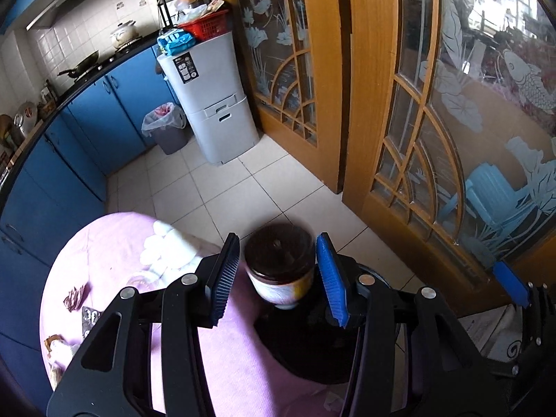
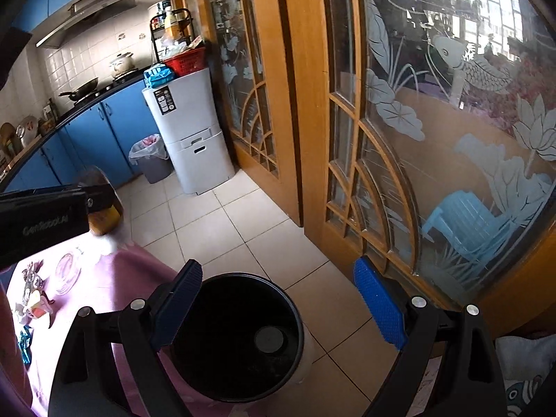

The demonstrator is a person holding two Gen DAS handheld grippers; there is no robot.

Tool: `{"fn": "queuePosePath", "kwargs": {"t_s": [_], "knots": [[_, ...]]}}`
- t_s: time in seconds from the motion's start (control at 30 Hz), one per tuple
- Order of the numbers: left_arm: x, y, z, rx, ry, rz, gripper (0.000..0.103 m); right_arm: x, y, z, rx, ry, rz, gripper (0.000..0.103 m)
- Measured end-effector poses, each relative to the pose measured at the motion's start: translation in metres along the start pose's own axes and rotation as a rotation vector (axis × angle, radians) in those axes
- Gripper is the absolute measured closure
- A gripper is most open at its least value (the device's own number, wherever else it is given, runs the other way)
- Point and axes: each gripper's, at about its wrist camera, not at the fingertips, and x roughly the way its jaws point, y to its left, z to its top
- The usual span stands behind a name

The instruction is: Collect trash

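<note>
We are midway through a drop: our left gripper carries a jar out past the right edge of the counter, above the black bin that stands on the floor just beside that edge. The jaws sit on either side of the jar with slivers of gap showing at both pads, and the jar is motion-blurred, so we cannot tell whether they are gripping it or have just let go.

The jar is squat, with a dark brown lid and a pale label touched with yellow and purple. It looks rigid and fairly heavy, probably glass, so it should fall straight once freed.

Our right gripper hovers over the bin with its jaws spread wide and nothing between them. From its camera the bin's mouth is open, its inside dark, with a round grey disc lying at the bottom.

The next move, as we judge it, calls for centring the jar over the bin's mouth and parting the left jaws fully. More trash waits on the counter: wrappers near the left edge and crumpled tissue toward the far edge.
</note>
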Motion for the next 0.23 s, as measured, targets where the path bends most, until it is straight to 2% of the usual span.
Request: {"fn": "queuePosePath", "kwargs": {"t_s": [0.07,0.1,0.13,0.17,0.2,0.23], "knots": [[0.0049,-0.0027,0.0003,0.001,0.010,-0.005,0.052,0.0013,-0.0030,-0.0010,0.005,0.004,-0.004,0.016],[0.0072,-0.0038,0.0003,0.005,0.014,-0.004,0.043,0.0025,-0.0042,-0.0017,0.008,0.008,-0.004,0.016],[0.0089,-0.0056,-0.0001,0.015,0.009,-0.002,0.029,0.0041,-0.0047,-0.0020,0.011,0.012,-0.003,0.016],[0.0089,-0.0064,-0.0004,0.019,0.002,0.001,0.021,0.0043,-0.0051,-0.0026,0.012,0.014,-0.002,0.016],[0.0079,-0.0068,-0.0009,0.021,-0.013,0.004,0.016,0.0052,-0.0056,-0.0028,0.012,0.015,-0.002,0.016],[0.0060,-0.0071,-0.0020,0.024,-0.032,0.013,0.016,0.0059,-0.0059,-0.0031,0.010,0.017,-0.001,0.016]]}}
